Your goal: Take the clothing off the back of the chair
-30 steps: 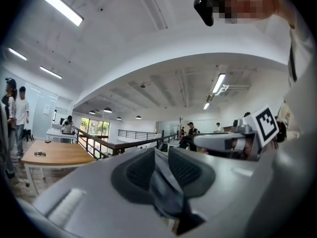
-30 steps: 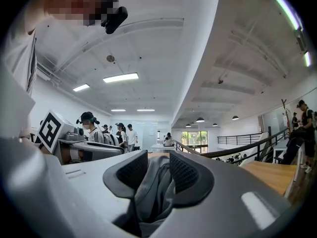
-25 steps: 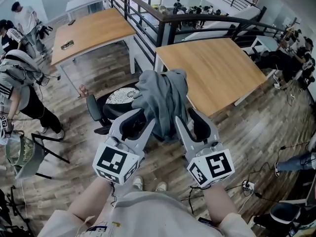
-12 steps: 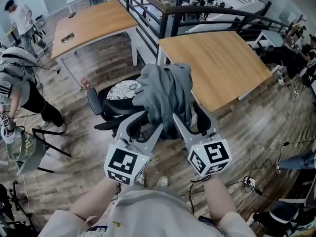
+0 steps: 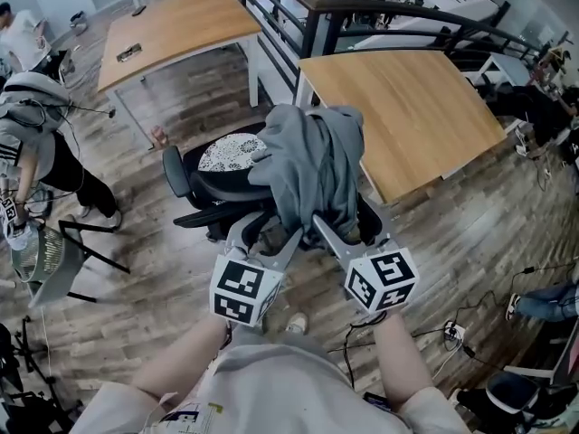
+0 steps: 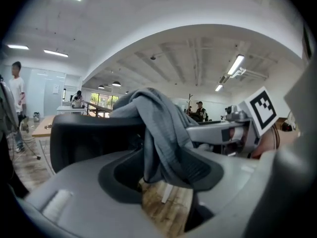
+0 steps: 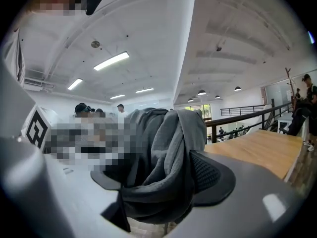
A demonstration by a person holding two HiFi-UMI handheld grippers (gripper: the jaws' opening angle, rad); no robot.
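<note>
Over the top edge of the chair (image 5: 194, 186) back: grey garment (image 5: 312, 161), draped in a bunched heap and hanging down both faces. Held there by its own weight and the fold over that edge only, with no hook or clip visible.

Left hand-held gripper (image 5: 265, 235): jaws opening, wide apart, with a hanging fold of garment between them. Fold lying against one pad, not pinched. Right hand-held gripper (image 5: 351, 227): jaws opening likewise, with bunched cloth filling the gap, not clamped. Both set side by side at the near face of the back, low on the cloth. Probably placed so as to take two holds and lift evenly.

Clearances:
- Right: near corner of surface (image 5: 407, 107) just beside the chair. Keep any lift away from that edge.
- Left: armrest (image 5: 174, 172), free of cloth.
- Near side and left: open floor (image 5: 136, 287).
- Person (image 5: 36, 152): well apart, far left.

Judged best exit: straight up past the top edge, then back over the open floor.
</note>
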